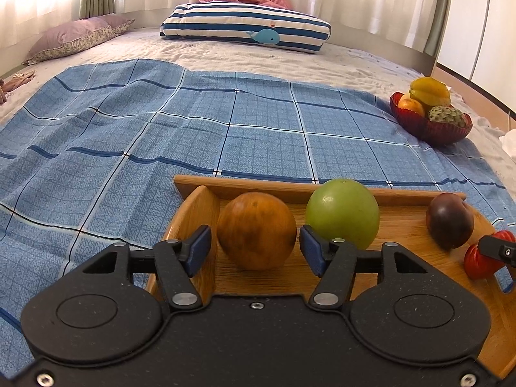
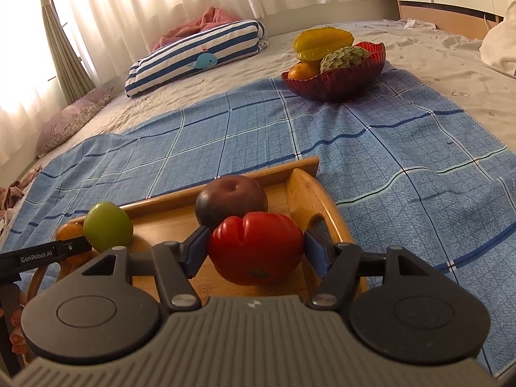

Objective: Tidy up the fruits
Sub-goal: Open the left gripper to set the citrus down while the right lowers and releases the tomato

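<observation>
1. Your left gripper point(image 1: 255, 250) straddles the brown-orange fruit point(image 1: 257, 229) at the left end of the wooden tray point(image 1: 193, 208). Its blue fingers point(image 1: 197, 249) stand apart on either side of the fruit, with a sliver of gap showing at each pad, so nothing is pinched.
2. Your right gripper point(image 2: 256, 251) has the red ribbed tomato point(image 2: 256, 246) between its fingers point(image 2: 195, 251). The pads sit right at the tomato's flanks; contact looks likely, but whether they press on it I cannot tell.
3. The tomato rests on the tray floor at the right end, just inside the curved handle wall point(image 2: 309, 200).
4. A dark purple plum point(image 2: 230, 201) lies directly behind the tomato, touching or nearly touching it.
5. A green round fruit point(image 1: 342, 213) sits just right of the brown-orange one, close to the tray's far rail.
6. The tray lies on a blue checked cloth point(image 1: 161, 135) spread over the bed point(image 1: 225, 58).
7. Farther back on the cloth's right corner stands a red glass bowl point(image 2: 335, 87) holding a yellow starfruit point(image 2: 322, 42), a scaly green custard apple point(image 2: 343, 58) and an orange point(image 2: 303, 71).
8. A blue-striped whale pillow point(image 1: 245, 27) lies well beyond the cloth.
</observation>
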Demonstrator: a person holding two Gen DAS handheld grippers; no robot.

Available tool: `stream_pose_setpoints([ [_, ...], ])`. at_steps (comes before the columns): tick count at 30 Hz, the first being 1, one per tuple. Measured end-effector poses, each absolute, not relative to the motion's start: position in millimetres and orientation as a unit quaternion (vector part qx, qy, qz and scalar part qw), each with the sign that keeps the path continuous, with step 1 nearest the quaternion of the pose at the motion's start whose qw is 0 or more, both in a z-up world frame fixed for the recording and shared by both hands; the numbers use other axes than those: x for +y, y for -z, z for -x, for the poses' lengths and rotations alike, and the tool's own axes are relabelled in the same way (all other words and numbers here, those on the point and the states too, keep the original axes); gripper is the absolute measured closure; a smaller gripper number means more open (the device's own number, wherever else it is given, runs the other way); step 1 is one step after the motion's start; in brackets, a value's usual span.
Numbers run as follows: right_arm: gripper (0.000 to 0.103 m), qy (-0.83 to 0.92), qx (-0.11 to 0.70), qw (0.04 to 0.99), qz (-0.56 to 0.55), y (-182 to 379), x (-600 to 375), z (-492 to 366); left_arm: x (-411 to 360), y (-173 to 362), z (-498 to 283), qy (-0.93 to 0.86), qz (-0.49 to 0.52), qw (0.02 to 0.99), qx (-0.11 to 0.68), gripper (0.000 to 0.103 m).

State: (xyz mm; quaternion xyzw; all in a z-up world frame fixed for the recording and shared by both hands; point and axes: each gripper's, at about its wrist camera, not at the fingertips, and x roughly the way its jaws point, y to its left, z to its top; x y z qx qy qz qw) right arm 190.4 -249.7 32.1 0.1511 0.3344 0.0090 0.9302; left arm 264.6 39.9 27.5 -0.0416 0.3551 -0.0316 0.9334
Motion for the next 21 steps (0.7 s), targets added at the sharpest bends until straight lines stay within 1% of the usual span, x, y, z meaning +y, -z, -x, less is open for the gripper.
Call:
stream_pose_setpoints([
  [1,0.036,-0.009,0.336,0.930,-0.150,-32.1,-249.7,-189.3,40.1,-28.1,-263.7,0.032,0.041,0.933,0.355,0.041],
  [3,0.036,-0.009,0.339,0.929,-0.146,-32.6,-249.4,-186.6,40.4,-29.1,-261.5,0.034,0.041,0.933,0.355,0.040],
  [10,0.037,-0.007,0.364,0.922,-0.135,-32.9,-245.6,-177.8,40.5,-31.9,-252.5,0.039,0.042,0.932,0.358,0.038],
  [15,0.037,-0.010,0.365,0.925,-0.100,-32.7,-236.4,-167.9,41.0,-36.3,-243.3,0.048,0.042,0.934,0.353,0.035],
  [18,0.036,-0.007,0.364,0.928,-0.081,-33.6,-230.3,-165.6,41.2,-39.1,-237.2,0.052,0.040,0.934,0.350,0.035],
  [21,0.032,-0.003,0.369,0.927,-0.071,-33.8,-226.8,-165.2,41.9,-41.8,-232.0,0.057,0.038,0.935,0.349,0.034],
])
